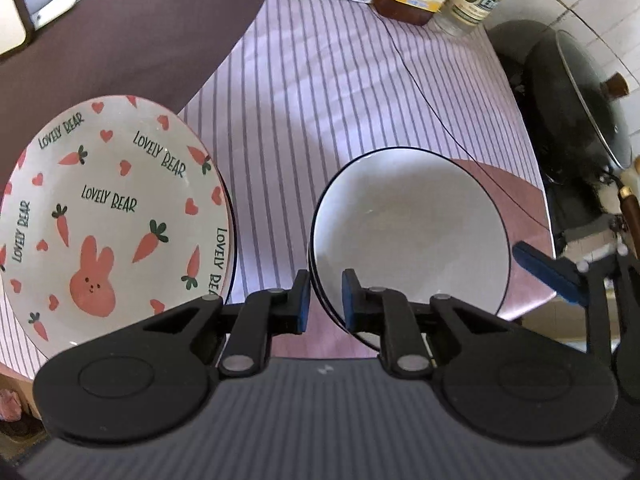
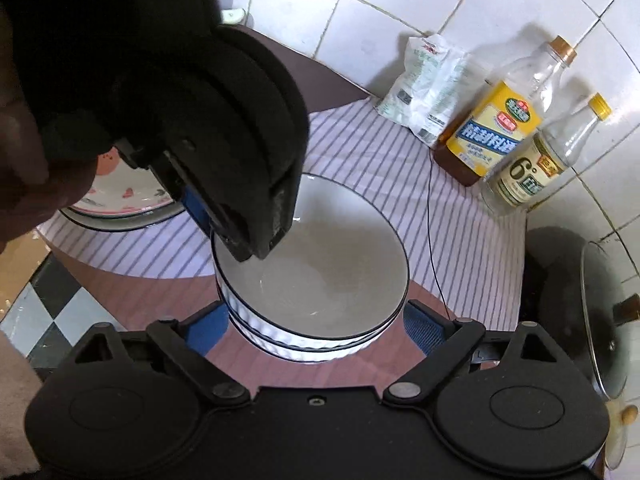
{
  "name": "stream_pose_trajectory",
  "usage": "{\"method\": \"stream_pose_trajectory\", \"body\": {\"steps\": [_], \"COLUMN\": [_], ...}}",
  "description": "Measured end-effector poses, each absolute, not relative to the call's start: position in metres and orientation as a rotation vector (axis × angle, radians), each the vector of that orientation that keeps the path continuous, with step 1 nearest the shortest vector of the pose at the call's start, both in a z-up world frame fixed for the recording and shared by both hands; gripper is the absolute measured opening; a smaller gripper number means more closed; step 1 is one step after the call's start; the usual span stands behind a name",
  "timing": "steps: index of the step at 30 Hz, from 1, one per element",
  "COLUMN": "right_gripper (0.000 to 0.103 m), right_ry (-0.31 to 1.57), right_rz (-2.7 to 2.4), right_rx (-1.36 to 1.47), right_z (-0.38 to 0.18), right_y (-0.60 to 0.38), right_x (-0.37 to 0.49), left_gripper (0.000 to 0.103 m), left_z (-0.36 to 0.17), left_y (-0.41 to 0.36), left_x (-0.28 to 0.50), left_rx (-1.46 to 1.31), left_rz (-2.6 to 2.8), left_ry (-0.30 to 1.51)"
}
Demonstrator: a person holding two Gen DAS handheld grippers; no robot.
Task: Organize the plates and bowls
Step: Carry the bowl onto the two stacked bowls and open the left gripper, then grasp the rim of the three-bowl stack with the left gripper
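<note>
A stack of white bowls (image 1: 412,224) with dark rims and ribbed sides (image 2: 320,276) stands on the table. My left gripper (image 1: 326,300) points steeply down and is shut on the near-left rim, one blue pad outside and one inside; the right wrist view shows it (image 2: 248,248) at the same rim. My right gripper (image 2: 314,328) is open wide, its blue fingers (image 2: 424,328) on either side of the stack without touching it. One of those fingers (image 1: 548,276) shows right of the bowls. A rabbit-and-carrot plate (image 1: 116,208) lies on another plate to the left (image 2: 124,200).
A striped cloth (image 1: 320,100) covers the table's middle. At the back stand a bag (image 2: 428,84) and two bottles (image 2: 496,120). A black wok with a glass lid (image 1: 580,112) sits right. A thin black cable (image 2: 430,240) crosses the cloth. Checkered floor (image 2: 48,312) shows past the table's edge.
</note>
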State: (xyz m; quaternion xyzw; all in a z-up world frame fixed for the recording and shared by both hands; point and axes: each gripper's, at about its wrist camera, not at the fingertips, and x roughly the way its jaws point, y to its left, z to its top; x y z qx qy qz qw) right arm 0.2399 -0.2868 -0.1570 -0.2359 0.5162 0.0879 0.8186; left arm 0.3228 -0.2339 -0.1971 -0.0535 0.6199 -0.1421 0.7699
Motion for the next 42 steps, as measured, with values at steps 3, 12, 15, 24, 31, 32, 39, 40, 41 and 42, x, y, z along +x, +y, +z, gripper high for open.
{"method": "stream_pose_trajectory", "body": {"steps": [3, 12, 15, 24, 31, 32, 39, 40, 41, 42], "right_gripper": [0.095, 0.096, 0.096, 0.097, 0.097, 0.097, 0.097, 0.097, 0.097, 0.097], "right_ry": [1.079, 0.970, 0.910, 0.800, 0.763, 0.758, 0.723, 0.715, 0.707, 0.705], "right_rz": [0.173, 0.172, 0.195, 0.195, 0.235, 0.235, 0.225, 0.218, 0.209, 0.198], "right_rx": [-0.497, -0.322, -0.185, 0.008, -0.006, -0.027, -0.041, -0.039, -0.034, -0.027], "right_z": [-0.157, -0.135, -0.122, -0.118, -0.151, -0.157, -0.206, -0.213, -0.221, -0.228], "right_y": [-0.289, -0.307, -0.323, -0.354, -0.357, -0.356, -0.350, -0.348, -0.347, -0.346], "right_x": [0.235, 0.206, 0.191, 0.150, 0.144, 0.145, 0.158, 0.159, 0.161, 0.163], "left_gripper": [0.016, 0.037, 0.039, 0.041, 0.043, 0.045, 0.046, 0.046, 0.046, 0.047], "left_z": [-0.198, -0.162, -0.149, -0.141, -0.161, -0.164, -0.187, -0.192, -0.196, -0.201], "left_y": [-0.231, -0.210, -0.203, -0.184, -0.174, -0.174, -0.173, -0.174, -0.175, -0.177], "left_x": [0.320, 0.304, 0.292, 0.247, 0.227, 0.228, 0.244, 0.246, 0.248, 0.251], "left_rx": [-0.149, -0.246, -0.276, -0.344, -0.444, -0.446, -0.446, -0.451, -0.459, -0.470], "left_rz": [-0.300, -0.358, -0.378, -0.460, -0.494, -0.493, -0.474, -0.470, -0.465, -0.472], "left_ry": [1.345, 1.242, 1.201, 1.086, 1.060, 1.060, 1.087, 1.097, 1.109, 1.122]}}
